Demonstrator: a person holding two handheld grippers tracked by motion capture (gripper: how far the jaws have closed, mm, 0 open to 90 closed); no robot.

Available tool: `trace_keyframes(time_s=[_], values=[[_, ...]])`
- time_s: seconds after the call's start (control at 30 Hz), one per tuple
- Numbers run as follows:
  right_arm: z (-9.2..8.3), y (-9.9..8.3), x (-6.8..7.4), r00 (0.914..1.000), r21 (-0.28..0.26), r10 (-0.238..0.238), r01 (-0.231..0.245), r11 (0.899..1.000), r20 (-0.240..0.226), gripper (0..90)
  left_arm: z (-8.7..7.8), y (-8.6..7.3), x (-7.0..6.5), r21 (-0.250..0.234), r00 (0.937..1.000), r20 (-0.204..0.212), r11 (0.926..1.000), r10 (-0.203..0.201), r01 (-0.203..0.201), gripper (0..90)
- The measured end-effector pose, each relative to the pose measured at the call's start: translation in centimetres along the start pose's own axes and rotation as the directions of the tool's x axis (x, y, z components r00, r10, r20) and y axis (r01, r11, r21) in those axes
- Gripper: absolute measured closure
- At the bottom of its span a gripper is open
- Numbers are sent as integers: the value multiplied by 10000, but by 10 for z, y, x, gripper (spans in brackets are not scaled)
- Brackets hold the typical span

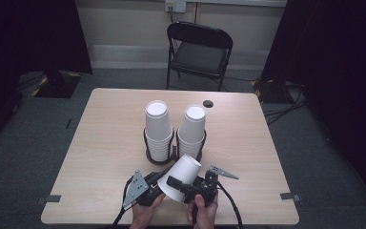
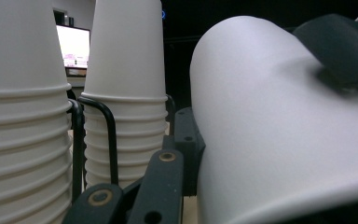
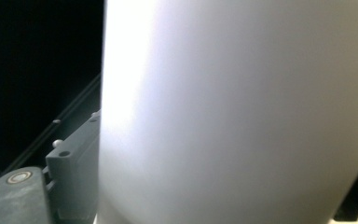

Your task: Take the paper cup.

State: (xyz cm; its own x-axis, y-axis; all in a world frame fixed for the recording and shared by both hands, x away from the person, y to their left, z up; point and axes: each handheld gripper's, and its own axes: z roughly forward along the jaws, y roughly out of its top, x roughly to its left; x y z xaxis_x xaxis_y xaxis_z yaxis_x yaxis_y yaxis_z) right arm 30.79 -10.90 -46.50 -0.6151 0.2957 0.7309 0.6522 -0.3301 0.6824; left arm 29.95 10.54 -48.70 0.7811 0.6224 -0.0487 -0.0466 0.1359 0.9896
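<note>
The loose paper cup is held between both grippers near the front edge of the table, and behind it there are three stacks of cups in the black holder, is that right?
Not quite: there are two stacks, not three. The high view shows the left stack and the right stack standing in the black holder. The rest holds: the loose paper cup sits between the left gripper and right gripper near the table front edge.

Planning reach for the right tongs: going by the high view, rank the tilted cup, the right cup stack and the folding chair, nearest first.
1. Tilted cup: beside the right tongs, touching them.
2. Right cup stack: mid-table, just beyond.
3. Folding chair: past the table's far edge.
</note>
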Motion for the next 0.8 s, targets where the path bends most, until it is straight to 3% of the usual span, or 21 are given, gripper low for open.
trace_keyframes(time_s=[0.33, 0.6, 0.73, 0.8], values=[[-5, 14, 0, 9966, -467, -606, 632, 9969, 550, 116, -6, 2, 1, 532, 9991, 250, 9980, -343, 329, 860], [-12, 27, -2, 9894, -746, -1043, 1121, 9909, 1011, 133, -14, 1, 6, 1148, 9960, 527, 9912, -728, 664, 865], [-15, 32, -2, 9794, -720, -1499, 1606, 9844, 1354, 131, -17, 1, 12, 1645, 9948, 484, 9831, -896, 806, 865], [-16, 33, -1, 9668, -637, -1940, 2069, 9763, 1661, 131, -17, 1, 13, 1892, 9944, 602, 9791, -873, 745, 866]])
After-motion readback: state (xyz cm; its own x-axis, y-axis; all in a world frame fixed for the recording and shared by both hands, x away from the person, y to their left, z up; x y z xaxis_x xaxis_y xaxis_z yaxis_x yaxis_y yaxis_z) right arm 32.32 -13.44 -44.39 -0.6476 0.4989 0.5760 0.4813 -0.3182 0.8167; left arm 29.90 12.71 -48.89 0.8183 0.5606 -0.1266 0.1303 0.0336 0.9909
